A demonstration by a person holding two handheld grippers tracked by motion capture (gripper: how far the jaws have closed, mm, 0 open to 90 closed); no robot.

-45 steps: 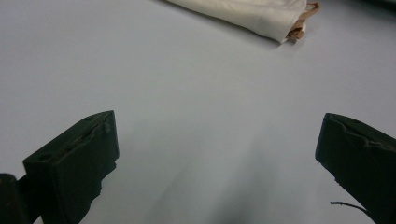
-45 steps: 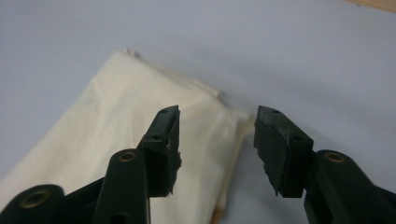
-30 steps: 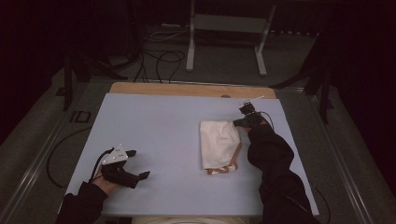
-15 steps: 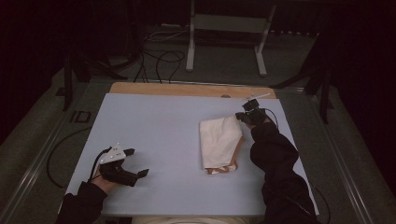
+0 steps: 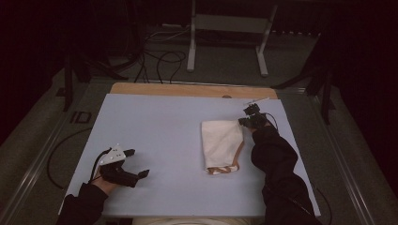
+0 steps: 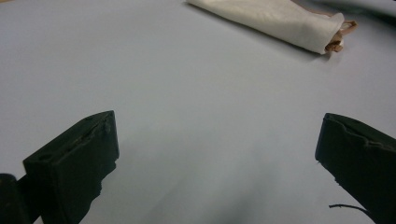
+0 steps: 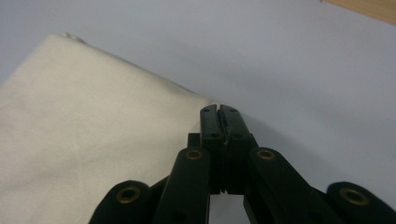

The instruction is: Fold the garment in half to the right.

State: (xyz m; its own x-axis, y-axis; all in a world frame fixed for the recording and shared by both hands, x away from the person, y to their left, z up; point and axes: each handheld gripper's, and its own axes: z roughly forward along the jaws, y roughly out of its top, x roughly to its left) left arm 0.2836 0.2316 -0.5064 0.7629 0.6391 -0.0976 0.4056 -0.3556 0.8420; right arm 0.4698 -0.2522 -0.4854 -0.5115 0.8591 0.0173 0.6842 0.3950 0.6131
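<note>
- No brand, label or readable writing showed on the cloth [image 5: 221, 143], the desk [image 5: 155, 126] or either set of tongs.
- The pale grey-blue desk top lay wide and bare from its left edge to the cloth, with a strip of bare wood [image 5: 187, 90] along its far edge.
- The cream cloth, folded into a tall oblong, lay flat right of centre, its right edge near the person's dark right sleeve [image 5: 277, 164] and well clear of the desk's right and near edges.
- A brown-trimmed layer peeked out at the cloth's near end; in the left gripper view, the same end [image 6: 334, 35] showed tan loops poking from the fold.
- The right tongs [image 5: 248, 122] sat at the cloth's far right corner, jaws pressed together; in the right gripper view [image 7: 219, 109], their tips met at that corner of the cloth [image 7: 93, 130], though whether fabric was pinched between them could not be told.
- The left tongs [image 5: 137, 163] rested low over the near left of the desk, jaws wide apart with nothing between them, well apart from the cloth.
- Open desk surface stretched between the two hands, and beyond the desk, cables [image 5: 159, 58] and a metal stand [image 5: 225, 28] stood on the dark floor.
</note>
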